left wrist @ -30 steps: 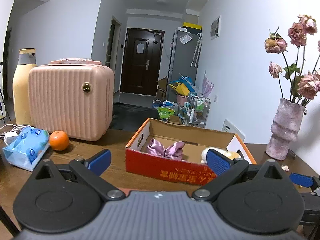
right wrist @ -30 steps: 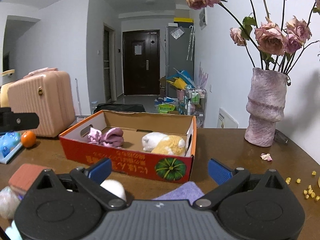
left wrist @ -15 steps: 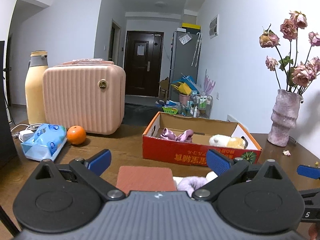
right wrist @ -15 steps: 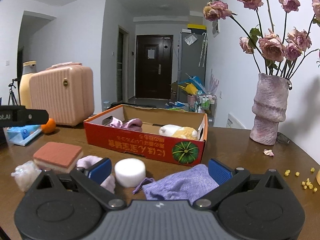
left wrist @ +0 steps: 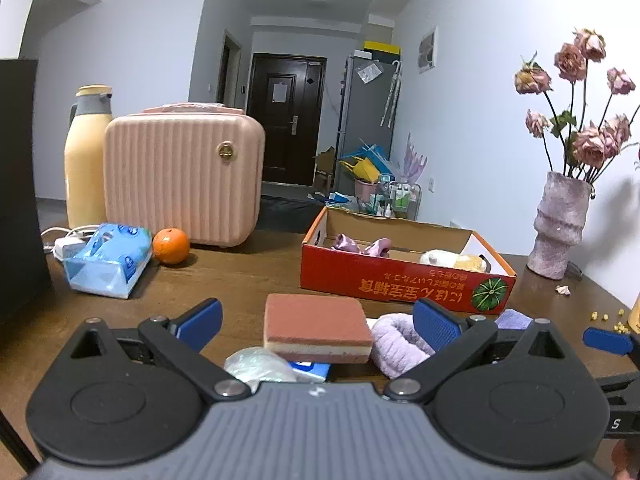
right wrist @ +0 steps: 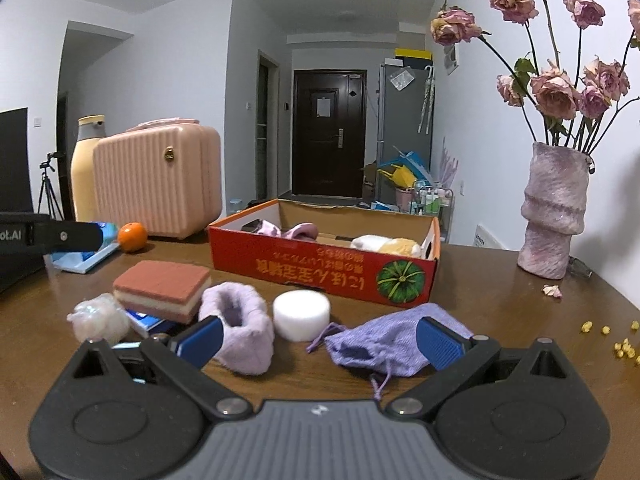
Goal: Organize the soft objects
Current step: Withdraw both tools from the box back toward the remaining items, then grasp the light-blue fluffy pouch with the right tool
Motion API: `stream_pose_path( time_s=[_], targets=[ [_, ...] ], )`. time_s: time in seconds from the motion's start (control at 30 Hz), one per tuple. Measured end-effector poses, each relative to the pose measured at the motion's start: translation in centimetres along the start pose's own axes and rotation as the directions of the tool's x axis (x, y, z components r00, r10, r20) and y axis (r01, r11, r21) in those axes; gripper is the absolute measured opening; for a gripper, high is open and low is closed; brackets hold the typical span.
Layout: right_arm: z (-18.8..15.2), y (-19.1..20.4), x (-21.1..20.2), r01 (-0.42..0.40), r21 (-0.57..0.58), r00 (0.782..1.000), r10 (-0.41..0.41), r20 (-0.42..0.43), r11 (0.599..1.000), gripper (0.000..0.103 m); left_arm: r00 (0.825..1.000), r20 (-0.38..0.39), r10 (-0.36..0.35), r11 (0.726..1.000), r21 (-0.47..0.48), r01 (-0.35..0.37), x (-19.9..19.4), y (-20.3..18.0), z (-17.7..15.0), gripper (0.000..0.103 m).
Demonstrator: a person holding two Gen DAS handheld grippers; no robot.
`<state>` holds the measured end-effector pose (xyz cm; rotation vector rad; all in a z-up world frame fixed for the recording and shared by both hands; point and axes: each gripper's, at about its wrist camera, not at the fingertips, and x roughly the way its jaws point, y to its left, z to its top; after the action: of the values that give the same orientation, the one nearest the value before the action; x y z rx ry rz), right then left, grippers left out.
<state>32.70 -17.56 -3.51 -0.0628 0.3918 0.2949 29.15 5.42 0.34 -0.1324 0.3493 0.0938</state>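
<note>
A red cardboard box (right wrist: pixel 320 272) (left wrist: pixel 400 284) holds a pink satin bow (right wrist: pixel 292 230) and a white-and-yellow plush (right wrist: pixel 386 245). On the table in front lie a brown sponge (right wrist: pixel 162 284) (left wrist: pixel 316 326), a lilac fuzzy cuff (right wrist: pixel 238 326) (left wrist: pixel 398 342), a white foam puck (right wrist: pixel 301 314), a purple drawstring pouch (right wrist: pixel 390 340) and a clear crumpled bag (right wrist: pixel 98 318) (left wrist: pixel 256 364). My right gripper (right wrist: pixel 318 338) is open, low over the cuff, puck and pouch. My left gripper (left wrist: pixel 316 324) is open, just short of the sponge.
A pink ribbed case (left wrist: pixel 182 178), a yellow flask (left wrist: pixel 86 160), an orange (left wrist: pixel 171 245) and a blue tissue pack (left wrist: pixel 106 258) stand at the left. A vase of dried roses (right wrist: pixel 554 208) is at the right, with yellow crumbs (right wrist: pixel 612 338) on the wood nearby.
Both grippers have drawn back from the box, so the loose soft items on the table in front of it have come into view. Both stay open.
</note>
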Motion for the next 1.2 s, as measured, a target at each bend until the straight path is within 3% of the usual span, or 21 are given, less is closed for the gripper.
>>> stream_pose_path(
  time_s=[0.23,0.87,1.2],
  targets=[
    [-0.9,1.7,-0.1,-0.04,-0.003,0.999,0.04,-0.015,0.999,0.103,0.999,0.031,0.043,0.998,-0.05,-0.041,-1.1,2.4,-0.7,0.103],
    [-2.2,8.2,1.7,-0.129,-0.029,0.986,0.125,-0.111,0.991,0.103,0.998,-0.024,0.06,0.998,0.034,-0.059,-1.9,6.7,-1.9,0.103],
    [-2.5,12.3,3.8,-0.183,-0.074,0.967,0.166,-0.193,0.98,0.103,0.994,-0.066,0.087,0.995,0.058,-0.084,-1.5,9.1,-2.2,0.103]
  ],
)
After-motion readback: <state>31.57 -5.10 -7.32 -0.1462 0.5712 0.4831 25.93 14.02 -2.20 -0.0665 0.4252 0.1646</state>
